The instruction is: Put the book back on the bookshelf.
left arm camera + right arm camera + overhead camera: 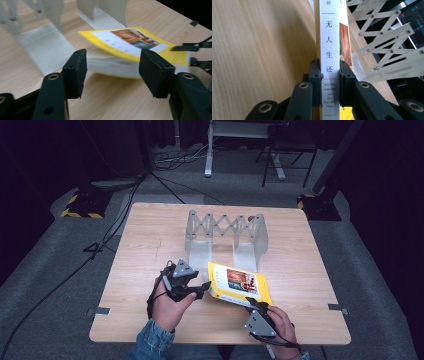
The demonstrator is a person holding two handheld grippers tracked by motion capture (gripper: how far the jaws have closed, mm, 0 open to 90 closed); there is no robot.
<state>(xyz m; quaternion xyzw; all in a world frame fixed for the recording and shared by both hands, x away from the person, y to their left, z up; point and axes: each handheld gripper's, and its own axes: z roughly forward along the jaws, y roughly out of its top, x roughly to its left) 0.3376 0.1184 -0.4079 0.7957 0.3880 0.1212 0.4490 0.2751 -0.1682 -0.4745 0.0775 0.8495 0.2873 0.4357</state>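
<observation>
**Book clamped at its spine**

At the near edge of the surface [150,320], the right gripper [329,82] pinches the yellow book [239,282] by its spine. Left gripper [112,67] fingers gape beside its left edge. Farther off stands the metal rack [225,232].

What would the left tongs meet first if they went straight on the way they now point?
Most likely the page edge of the yellow book, which lies just beyond the open left tongs. Depth is hard to judge.
</observation>
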